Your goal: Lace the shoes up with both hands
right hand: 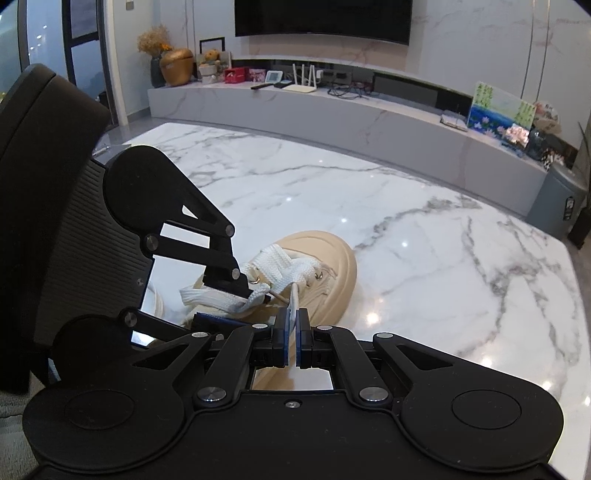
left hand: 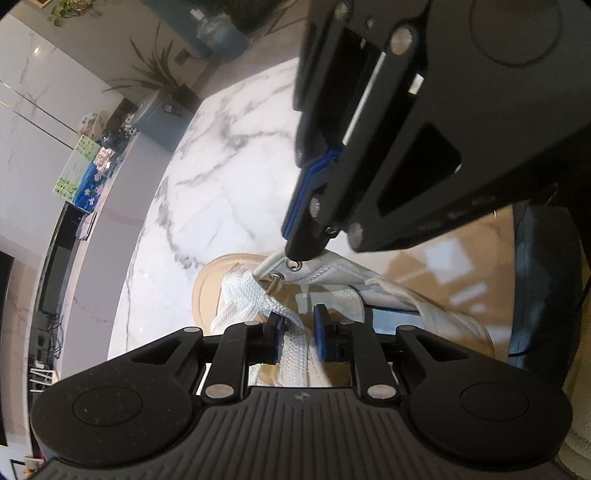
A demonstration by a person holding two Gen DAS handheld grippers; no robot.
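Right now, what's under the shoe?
The shoe sits on a white marble table. Its beige toe and white laces show. The table right beneath it is covered, and the grippers hide its back half.

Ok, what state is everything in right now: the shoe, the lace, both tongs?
Shoe: upright, laced only near the toe, upper part open.
Lace: crossed near the toe, not tied.
Left tongs: slightly open, lace lying between the pads, not clamped.
Right tongs: shut on the lace.
TV: screen dark.
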